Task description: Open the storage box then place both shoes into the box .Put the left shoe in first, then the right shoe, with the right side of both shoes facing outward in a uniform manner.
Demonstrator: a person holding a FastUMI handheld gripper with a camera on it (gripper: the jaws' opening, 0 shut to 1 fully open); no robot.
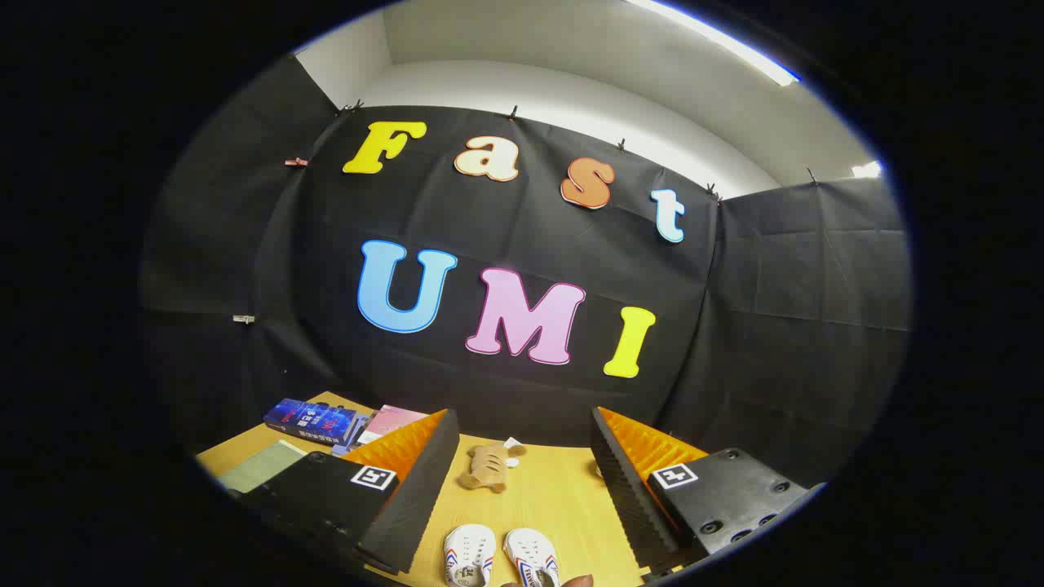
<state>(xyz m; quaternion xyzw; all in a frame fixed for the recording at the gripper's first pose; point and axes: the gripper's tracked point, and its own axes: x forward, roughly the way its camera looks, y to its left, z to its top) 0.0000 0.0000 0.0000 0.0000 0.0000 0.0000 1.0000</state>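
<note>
Two small white shoes with red and blue stripes lie side by side on the wooden table, toes pointing toward the booth wall: one shoe (pixel 469 554) on the left, the other shoe (pixel 530 557) on the right. They sit low between my two fingers. My gripper (pixel 522 481) is open, its fingers spread wide with nothing held between them. It hovers above the table, well behind the shoes.
A small brown plush toy (pixel 489 467) lies beyond the shoes near the wall. Books (pixel 314 420) and a pink booklet (pixel 390 421) are stacked at the table's far left, with a green pad (pixel 265 466) nearer. A dark brown thing (pixel 571 581) peeks in just behind the shoes.
</note>
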